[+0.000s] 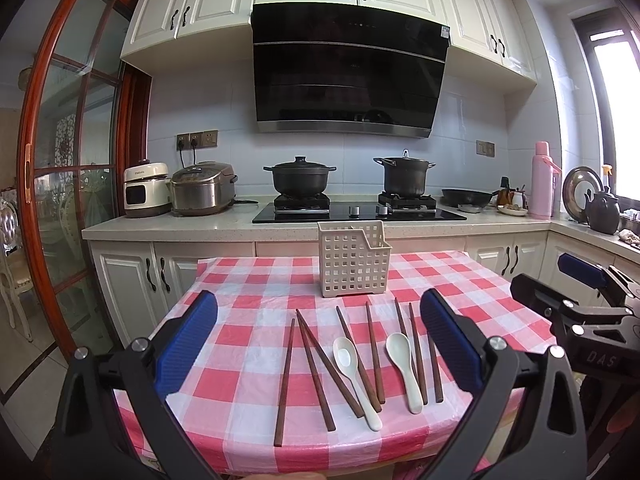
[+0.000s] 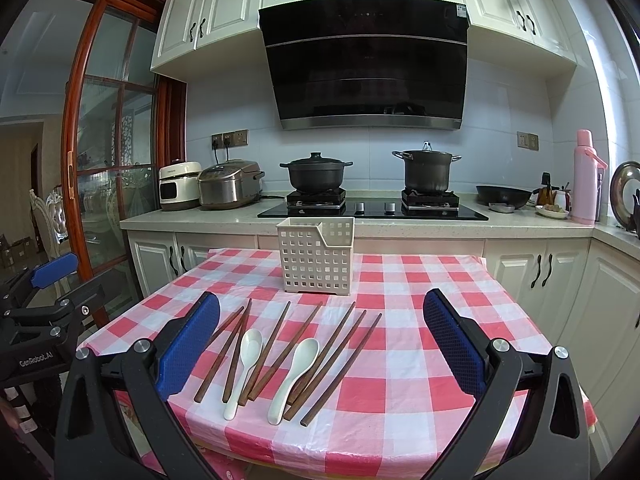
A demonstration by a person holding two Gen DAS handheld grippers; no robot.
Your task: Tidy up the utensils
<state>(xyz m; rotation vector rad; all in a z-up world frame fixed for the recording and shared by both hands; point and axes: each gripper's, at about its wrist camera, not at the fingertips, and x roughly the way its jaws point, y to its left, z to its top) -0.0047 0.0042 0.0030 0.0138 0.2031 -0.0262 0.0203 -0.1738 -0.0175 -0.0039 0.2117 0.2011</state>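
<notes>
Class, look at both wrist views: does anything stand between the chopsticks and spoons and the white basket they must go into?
Nothing visible does. The chopsticks and spoons lie on the checked cloth in front of the white basket, with only bare cloth between.

A home kitchen — gas hob point(image 1: 359, 211) with pots, range hood point(image 1: 348, 72), white cabinets, rice cooker point(image 1: 203, 189).

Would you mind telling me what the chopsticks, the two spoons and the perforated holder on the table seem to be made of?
The chopsticks look like dark brown wood with a matte finish, though lacquered bamboo is possible. The two spoons are glossy off-white with soft highlights, suggesting ceramic or melamine. The holder seems to be moulded cream plastic, judging by its thin walls and regular square holes.
</notes>
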